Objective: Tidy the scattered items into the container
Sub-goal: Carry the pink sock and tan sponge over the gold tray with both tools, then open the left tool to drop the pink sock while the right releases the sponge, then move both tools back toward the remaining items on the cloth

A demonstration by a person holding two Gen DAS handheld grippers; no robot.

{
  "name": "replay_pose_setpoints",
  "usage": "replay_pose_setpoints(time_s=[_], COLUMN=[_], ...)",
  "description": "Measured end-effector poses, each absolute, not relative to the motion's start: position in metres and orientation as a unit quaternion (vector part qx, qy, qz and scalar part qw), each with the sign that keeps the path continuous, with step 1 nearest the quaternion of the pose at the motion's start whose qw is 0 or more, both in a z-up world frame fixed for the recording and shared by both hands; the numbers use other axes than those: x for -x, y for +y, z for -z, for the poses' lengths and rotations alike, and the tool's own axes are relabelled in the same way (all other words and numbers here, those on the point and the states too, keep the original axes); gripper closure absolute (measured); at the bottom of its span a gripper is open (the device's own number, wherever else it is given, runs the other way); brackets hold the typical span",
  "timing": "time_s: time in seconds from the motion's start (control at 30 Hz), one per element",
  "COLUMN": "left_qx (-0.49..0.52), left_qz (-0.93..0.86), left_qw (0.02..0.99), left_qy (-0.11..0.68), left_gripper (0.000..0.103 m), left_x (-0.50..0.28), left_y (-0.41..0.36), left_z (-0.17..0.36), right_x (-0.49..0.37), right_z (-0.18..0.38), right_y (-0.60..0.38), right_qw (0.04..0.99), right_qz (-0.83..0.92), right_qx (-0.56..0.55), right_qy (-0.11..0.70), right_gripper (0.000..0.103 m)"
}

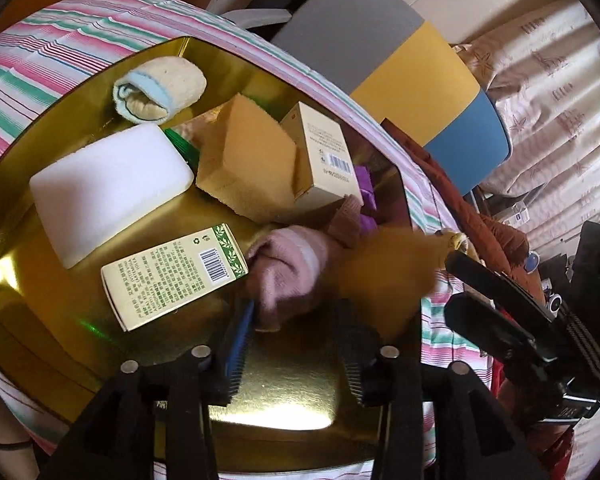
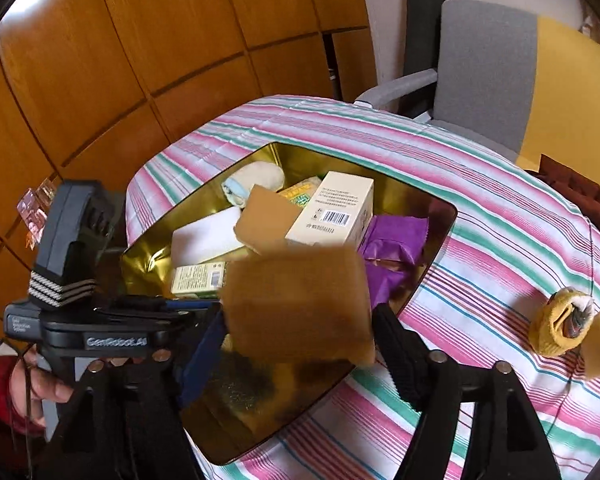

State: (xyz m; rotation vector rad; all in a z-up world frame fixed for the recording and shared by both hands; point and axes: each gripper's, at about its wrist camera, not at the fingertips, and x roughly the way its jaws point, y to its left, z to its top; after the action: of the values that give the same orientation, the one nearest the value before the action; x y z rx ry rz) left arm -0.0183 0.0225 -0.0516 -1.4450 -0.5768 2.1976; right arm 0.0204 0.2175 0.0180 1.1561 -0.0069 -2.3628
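Nearest the lens in L wrist view: left hand-held gripper (image 1: 296,344) over the near end of the gold tin (image 1: 28,300), jaws apart, nothing between the pads. Pink knit sock (image 1: 288,268) lies in the tin just beyond its tips, not gripped.

R wrist view: right hand-held gripper (image 2: 300,340) w/ jaws spread wide over the tin's near edge; a blurred brown sponge (image 2: 300,304) sits between the fingers, seemingly mid-air, pads not pressing on it.

Further into the tin: green-trim carton (image 1: 172,276) at near left, white block (image 1: 108,192) behind it, second brown sponge (image 1: 248,164) at mid, tall cream box (image 1: 324,156) leaning beside that, purple packet (image 2: 396,244) at the tin's right side, rolled cloth (image 1: 160,88) at the far corner.

Outside the tin, on the striped worktop (image 2: 500,216) to its right: yellow knit sock (image 2: 556,328), well apart from the tin.

Beyond the tin: grey chair (image 2: 484,68), wood panelling (image 2: 140,32).
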Motion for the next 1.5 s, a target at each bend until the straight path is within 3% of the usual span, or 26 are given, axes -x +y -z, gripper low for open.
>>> replay_pose_setpoints(time_s=[0.13, 0.57, 1.5], left_qx=[0.517, 0.478, 0.469], left_qz=[-0.795, -0.824, -0.823], left_qw=[0.221, 0.228, 0.305], left_qy=[-0.227, -0.199, -0.094], left_gripper=[0.056, 0.054, 0.054], left_x=[0.012, 0.002, -0.034], left_y=[0.017, 0.025, 0.098], left_z=[0.047, 0.025, -0.001], right_x=[-0.025, -0.038, -0.072], right_z=[-0.026, -0.026, -0.007], right_y=[0.225, 0.251, 0.352], right_qw=[0.239, 0.223, 0.123], right_qz=[0.88, 0.883, 0.891], right_qx=[-0.408, -0.403, -0.42], right_qy=[-0.025, -0.09, -0.124], right_gripper=[0.013, 0.013, 0.013])
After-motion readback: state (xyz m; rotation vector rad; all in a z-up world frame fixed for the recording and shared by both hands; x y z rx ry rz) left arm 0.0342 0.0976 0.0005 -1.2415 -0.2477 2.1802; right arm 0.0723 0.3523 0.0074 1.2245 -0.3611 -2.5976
